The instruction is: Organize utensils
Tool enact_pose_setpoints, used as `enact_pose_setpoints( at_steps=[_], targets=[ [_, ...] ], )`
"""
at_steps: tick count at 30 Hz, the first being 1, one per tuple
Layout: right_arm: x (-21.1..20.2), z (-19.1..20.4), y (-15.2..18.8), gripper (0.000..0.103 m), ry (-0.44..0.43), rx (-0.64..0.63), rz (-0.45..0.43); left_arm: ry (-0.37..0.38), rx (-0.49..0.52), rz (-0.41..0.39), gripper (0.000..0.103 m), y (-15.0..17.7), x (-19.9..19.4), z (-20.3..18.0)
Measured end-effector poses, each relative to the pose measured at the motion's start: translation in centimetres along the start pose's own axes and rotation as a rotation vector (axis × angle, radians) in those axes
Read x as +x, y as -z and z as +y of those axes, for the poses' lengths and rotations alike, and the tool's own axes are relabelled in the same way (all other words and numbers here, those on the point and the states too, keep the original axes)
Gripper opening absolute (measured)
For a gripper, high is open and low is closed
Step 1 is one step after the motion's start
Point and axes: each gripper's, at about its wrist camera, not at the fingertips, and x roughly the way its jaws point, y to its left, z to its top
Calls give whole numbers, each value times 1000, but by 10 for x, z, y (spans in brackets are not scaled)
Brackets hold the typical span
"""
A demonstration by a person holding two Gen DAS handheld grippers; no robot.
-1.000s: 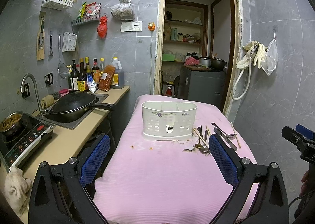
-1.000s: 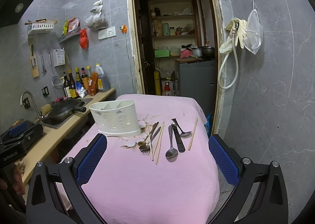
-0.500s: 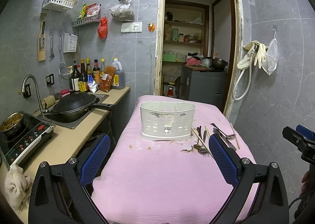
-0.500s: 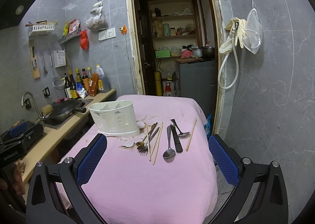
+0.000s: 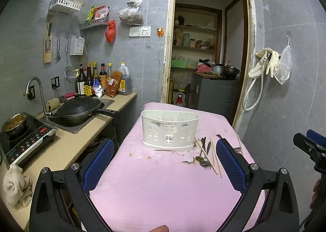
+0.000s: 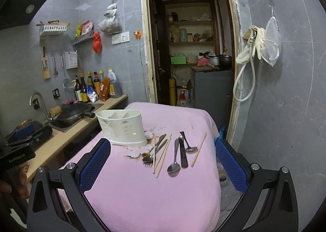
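Pink-clothed bench (image 6: 154, 195) carries a white plastic caddy (image 6: 122, 128) far left, steel spoons (image 6: 175, 160) and wooden chopsticks (image 6: 163, 155) right; both tongs, left (image 5: 165, 162) and right (image 6: 163, 162), spread apart, empty.

Left claw (image 5: 165, 162): two black angular finger arms, each faced with a blue mesh-textured pad (image 5: 98, 163) and fitted with silver round-head screws (image 5: 75, 166) along its upper edge. Right claw (image 6: 163, 162): identical build, black arms, blue textured pads (image 6: 94, 162), silver screws (image 6: 254, 166). Its black housing bears small white lettering, illegible.
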Motion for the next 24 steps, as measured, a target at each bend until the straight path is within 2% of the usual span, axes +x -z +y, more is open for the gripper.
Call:
enact_pose_setpoints(
  at_steps=[13,18,24],
  targets=[
    [-2,-7,-10,103,-34,15,2,2,38,-16,98,-19,11,-26],
    [11,-6,-16,103,6,16,-6,21,64,5,98,-22,30,-28],
    [41,-1,-23,103,50,4,18,86,57,16,98,-27,70,-20]
  ],
)
